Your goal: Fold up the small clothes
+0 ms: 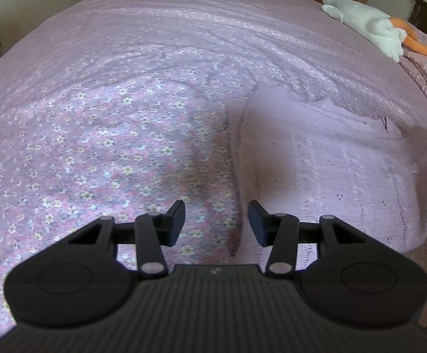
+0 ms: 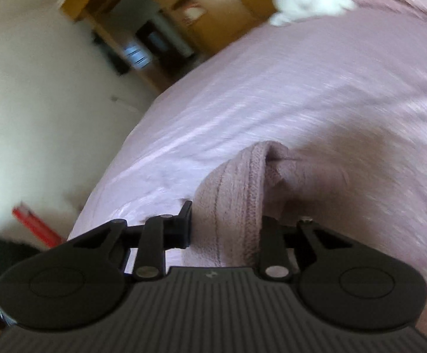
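A pale pink fleece garment (image 1: pixel 325 161) lies on the right side of the bed, over a pink floral sheet (image 1: pixel 95 147). My left gripper (image 1: pixel 217 223) hovers open at the garment's left edge, with its right finger over the fleece and nothing between its fingers. In the right wrist view, a raised fold of the same garment (image 2: pixel 231 194) fills the gap of my right gripper (image 2: pixel 226 226). Those jaws stand wide apart and the cloth covers the right finger. This view is blurred by motion.
A white and orange plush toy (image 1: pixel 363 23) lies at the bed's far right corner. A wooden shelf unit (image 2: pixel 166 29) stands against the wall beyond the bed (image 2: pixel 272 94). A red object (image 2: pixel 34 223) lies on the floor to the left.
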The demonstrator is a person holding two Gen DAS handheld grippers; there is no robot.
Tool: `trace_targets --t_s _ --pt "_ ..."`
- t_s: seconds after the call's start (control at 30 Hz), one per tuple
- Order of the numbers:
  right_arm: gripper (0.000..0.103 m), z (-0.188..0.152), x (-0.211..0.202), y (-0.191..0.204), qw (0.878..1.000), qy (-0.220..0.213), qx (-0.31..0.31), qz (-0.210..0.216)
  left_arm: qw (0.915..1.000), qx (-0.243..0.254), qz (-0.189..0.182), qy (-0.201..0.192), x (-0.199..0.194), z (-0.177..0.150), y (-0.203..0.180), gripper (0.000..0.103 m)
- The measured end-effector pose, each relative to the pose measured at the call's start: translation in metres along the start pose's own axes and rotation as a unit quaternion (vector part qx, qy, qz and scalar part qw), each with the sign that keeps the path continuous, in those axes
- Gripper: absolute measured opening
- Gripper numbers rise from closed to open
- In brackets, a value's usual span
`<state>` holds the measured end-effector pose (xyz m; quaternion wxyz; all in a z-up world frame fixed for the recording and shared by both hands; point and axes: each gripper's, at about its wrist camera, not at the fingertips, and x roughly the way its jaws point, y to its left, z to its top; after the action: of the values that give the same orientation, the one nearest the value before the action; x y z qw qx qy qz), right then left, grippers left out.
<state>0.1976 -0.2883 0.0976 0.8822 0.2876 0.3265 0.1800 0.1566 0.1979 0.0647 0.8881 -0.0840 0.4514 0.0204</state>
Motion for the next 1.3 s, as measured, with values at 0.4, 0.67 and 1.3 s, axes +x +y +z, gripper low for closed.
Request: trace_targets --t_s 0.4,0.67,1.3 --pt "0.028 -0.044 0.098 0.187 0.972 0.127 -0.192 0.039 0.9987 -0.05 0.008 -0.011 -0.011 -0.011 0.054 0.049" --pt "0.051 -0.132 0.147 0.227 0.947 0.177 -0.267 0.006 0.997 -0.073 -0.003 -0.024 -0.016 -0.019 0.076 0.049" --pt "0.068 -0.097 0.02 0.14 0.986 0.051 -0.159 0.004 0.9943 0.059 -0.074 -0.051 -0.019 0.046 -0.041 0.065"
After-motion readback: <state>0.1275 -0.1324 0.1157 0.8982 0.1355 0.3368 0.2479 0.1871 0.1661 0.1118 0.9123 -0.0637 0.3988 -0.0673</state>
